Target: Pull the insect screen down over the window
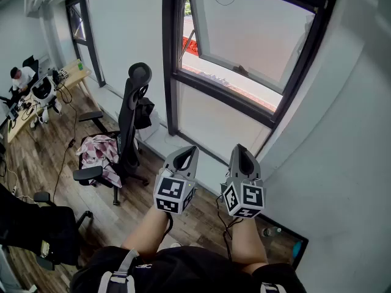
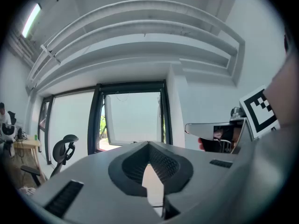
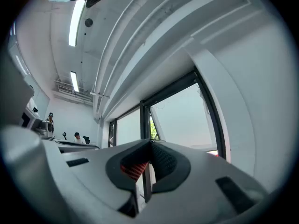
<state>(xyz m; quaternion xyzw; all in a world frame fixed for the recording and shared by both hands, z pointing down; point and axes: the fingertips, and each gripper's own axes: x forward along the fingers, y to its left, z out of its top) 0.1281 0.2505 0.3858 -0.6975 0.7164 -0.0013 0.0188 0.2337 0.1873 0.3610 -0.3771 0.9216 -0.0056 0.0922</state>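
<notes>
The window [image 1: 244, 41] has a dark frame [image 1: 169, 60] and a sash tilted open outward; no insect screen shows across the opening. Both grippers are held low in front of the wall under the sill, side by side and pointing up toward the window. My left gripper [image 1: 190, 150] is shut with nothing between its jaws, and my right gripper [image 1: 239, 148] is likewise shut and empty. In the left gripper view the closed tips [image 2: 148, 143] aim at the window [image 2: 133, 118], well short of it. The right gripper view shows its closed tips [image 3: 149, 143] below the window [image 3: 187, 120].
A black office chair [image 1: 131, 121] stands left of the window, with a patterned cloth [image 1: 98, 151] on its seat. Another dark chair [image 1: 43, 231] is at the lower left. A person sits at a desk [image 1: 36, 93] far left. A bottle [image 1: 272, 231] lies on the floor at right.
</notes>
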